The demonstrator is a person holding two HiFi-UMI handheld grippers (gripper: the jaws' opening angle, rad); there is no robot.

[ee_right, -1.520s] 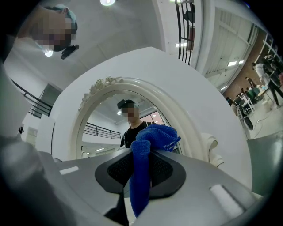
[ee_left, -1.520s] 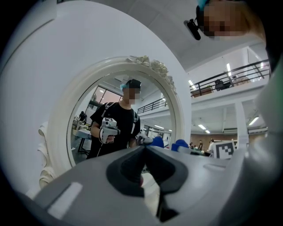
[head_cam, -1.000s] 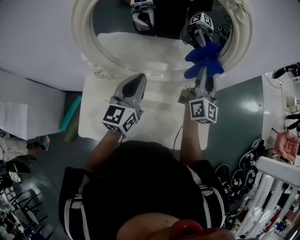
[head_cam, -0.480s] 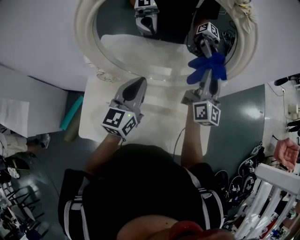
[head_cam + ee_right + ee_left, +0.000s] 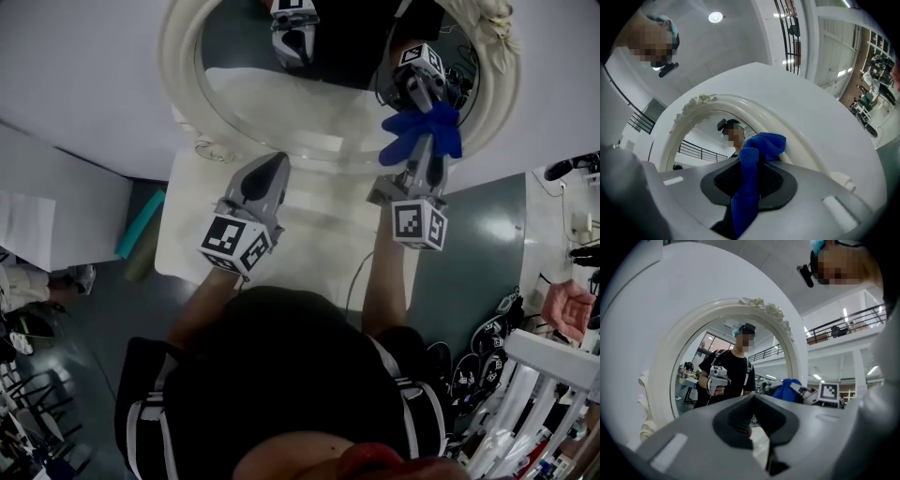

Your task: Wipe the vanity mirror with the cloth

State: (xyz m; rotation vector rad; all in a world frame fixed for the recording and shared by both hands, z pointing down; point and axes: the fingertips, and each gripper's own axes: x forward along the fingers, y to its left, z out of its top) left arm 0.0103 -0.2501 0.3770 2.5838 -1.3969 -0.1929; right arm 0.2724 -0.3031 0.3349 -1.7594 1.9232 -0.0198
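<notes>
On the worktop, head view: the vanity mirror stood upright; I saw the blue cloth at its lower right glass, held in the right claw.
Left gripper view: left claw was closed and empty, facing the mirror.
Right gripper view: jaws pinched the cloth at a bunched fold.
Handling: I judged the cloth soft, light and floppy, best gripped bunched; the mirror fragile, so gentle pressure.

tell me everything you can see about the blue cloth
The blue cloth looks like a soft, knitted-textured fabric, bunched and crumpled. The right gripper is shut on it: a bunch sticks out past the jaw tips, a strip trails back between them. It sits low on the right of the vanity mirror, by its white frame; contact is unclear.
</notes>
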